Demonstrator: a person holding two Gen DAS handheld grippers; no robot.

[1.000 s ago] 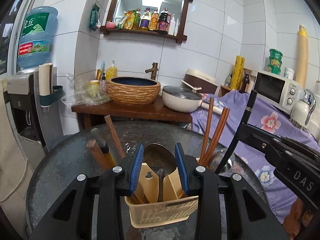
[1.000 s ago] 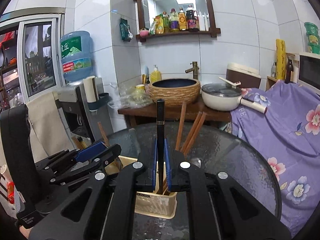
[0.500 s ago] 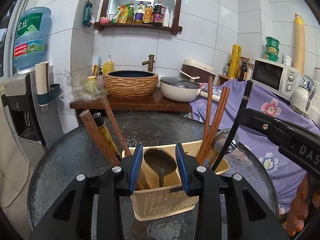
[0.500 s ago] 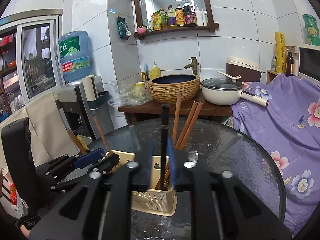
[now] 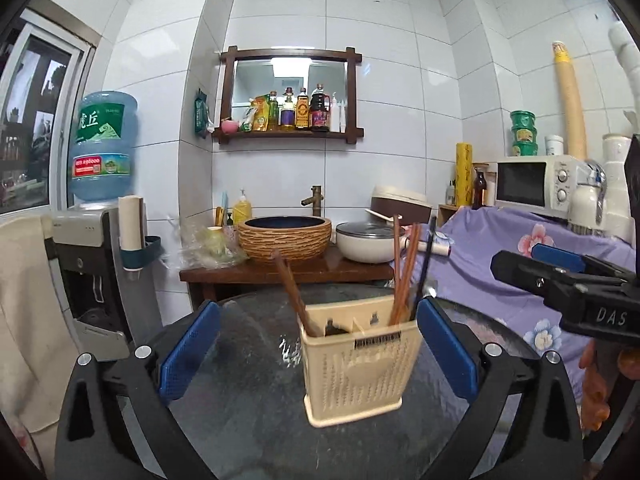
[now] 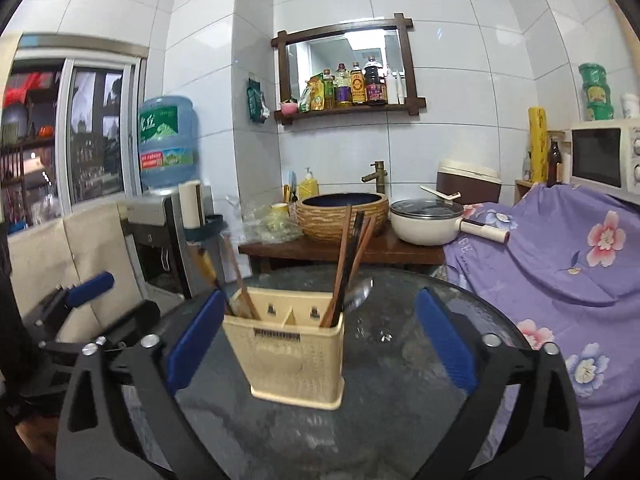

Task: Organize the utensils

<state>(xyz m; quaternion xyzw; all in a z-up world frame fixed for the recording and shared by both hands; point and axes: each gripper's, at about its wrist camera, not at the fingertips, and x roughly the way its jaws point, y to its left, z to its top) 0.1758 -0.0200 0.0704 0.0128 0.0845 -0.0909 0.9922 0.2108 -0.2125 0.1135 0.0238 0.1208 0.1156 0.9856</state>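
A cream plastic utensil basket [image 5: 356,364] stands upright on the round glass table [image 5: 248,420]; it also shows in the right wrist view [image 6: 296,360]. Wooden chopsticks [image 5: 404,272] and a black-handled utensil [image 5: 425,268] stand in its right compartment, wooden handles [image 5: 290,288] in its left. In the right wrist view the chopsticks [image 6: 344,264] lean right and the wooden handles [image 6: 236,280] lean left. My left gripper [image 5: 318,354] is open and empty, pulled back from the basket. My right gripper [image 6: 320,338] is open and empty, also back from it.
A wooden side table [image 5: 288,272] behind holds a woven basin [image 5: 286,238] and a white pot [image 5: 370,242]. A water dispenser [image 5: 92,264] stands left. A purple floral cloth [image 6: 560,264] covers furniture right, with a microwave [image 5: 536,180] on it.
Both grippers opened wide and drew back from the basket. The right one let go of the black-handled utensil, which now stands in the basket. The left one was part-open over the basket, holding nothing.
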